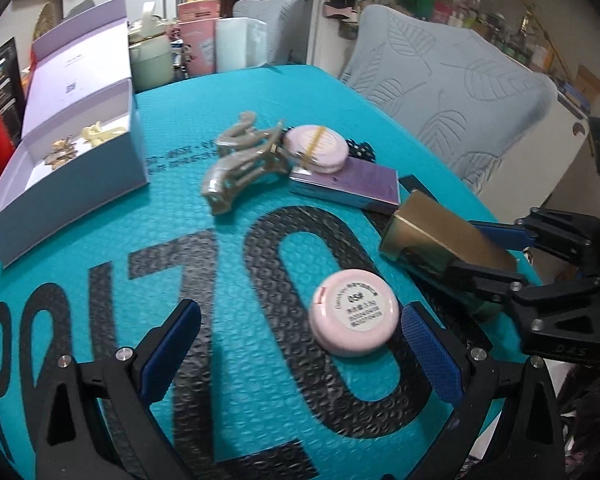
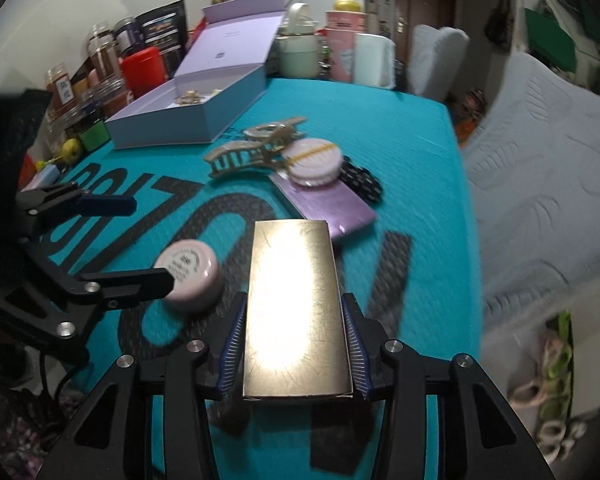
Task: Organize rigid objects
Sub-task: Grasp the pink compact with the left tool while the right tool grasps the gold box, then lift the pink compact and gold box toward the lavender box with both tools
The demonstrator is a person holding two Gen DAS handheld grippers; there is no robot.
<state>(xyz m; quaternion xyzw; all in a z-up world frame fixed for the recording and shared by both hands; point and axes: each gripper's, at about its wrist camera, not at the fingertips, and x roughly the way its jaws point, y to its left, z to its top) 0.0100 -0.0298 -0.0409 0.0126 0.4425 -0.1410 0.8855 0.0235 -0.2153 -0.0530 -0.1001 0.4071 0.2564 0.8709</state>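
Open box (image 1: 80, 160) far left; hair clips (image 1: 244, 160) beside stacked compact (image 1: 316, 148), flat case (image 1: 352, 186).

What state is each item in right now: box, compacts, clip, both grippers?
Right gripper: shut on the gold box, lifted off the mat.
Left gripper: open, straddling the pink compact, pads not touching.
Pink compact: closed, label side up, flat on the mat.
Storage box: lid open, small trinkets inside.
Hair clip: on its side, outside the box.
Second pink compact: closed, resting on the purple case.
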